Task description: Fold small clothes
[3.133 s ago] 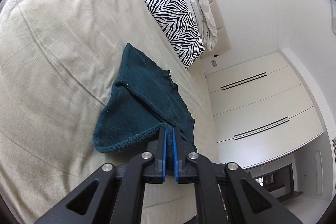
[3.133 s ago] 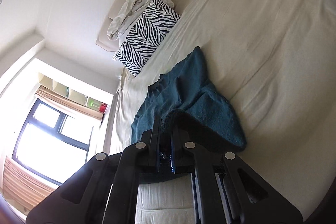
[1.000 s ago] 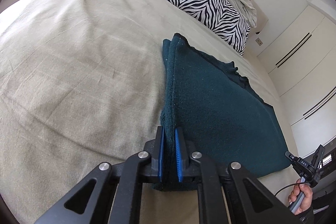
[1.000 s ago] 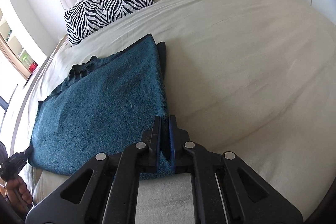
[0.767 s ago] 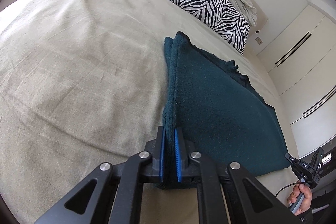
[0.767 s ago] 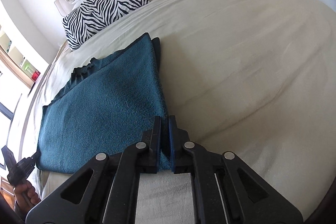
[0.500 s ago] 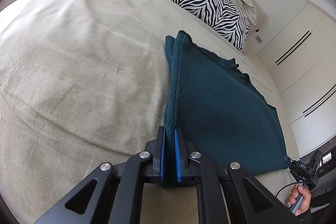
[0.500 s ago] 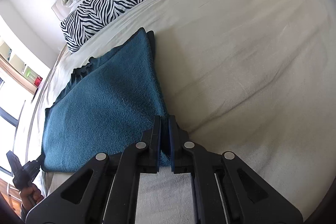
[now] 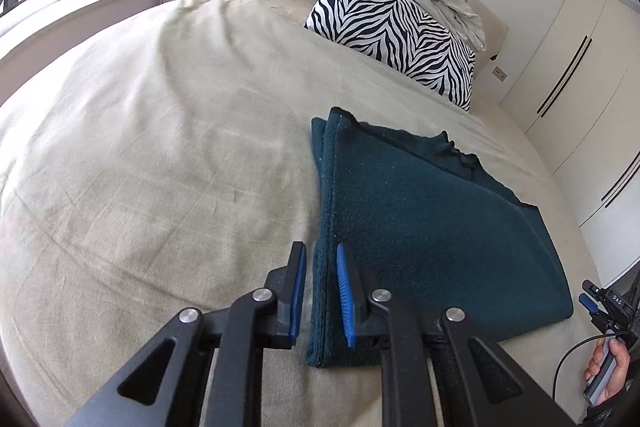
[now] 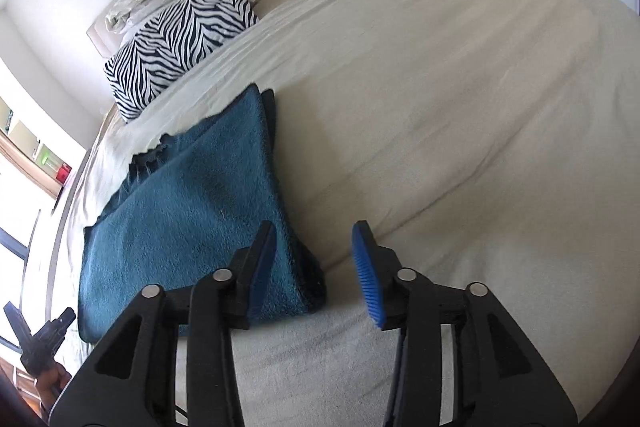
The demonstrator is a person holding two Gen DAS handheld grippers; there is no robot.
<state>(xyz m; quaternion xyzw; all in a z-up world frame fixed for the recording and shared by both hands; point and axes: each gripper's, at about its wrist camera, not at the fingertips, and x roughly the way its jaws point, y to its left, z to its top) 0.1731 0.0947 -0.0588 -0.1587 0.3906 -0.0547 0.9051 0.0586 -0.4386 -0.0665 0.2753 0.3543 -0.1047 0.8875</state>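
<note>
A dark teal fleece garment (image 9: 420, 227) lies folded flat on the beige bed; it also shows in the right wrist view (image 10: 192, 203). My left gripper (image 9: 321, 259) is open, its blue pads slightly apart on either side of the garment's near left corner. My right gripper (image 10: 316, 241) is wide open at the garment's near right corner, its left finger over the cloth and its right finger over bare sheet.
The beige bed sheet (image 9: 140, 155) spreads wide around the garment. A zebra-print pillow (image 9: 392, 35) with crumpled white bedding on it stands at the headboard. White wardrobe doors (image 9: 580, 75) line the right wall. A window sits at the left.
Both grippers held the garment's near corners shut half a second ago. Both have now opened and let go, the right one wide, and the garment rests flat on the bed.
</note>
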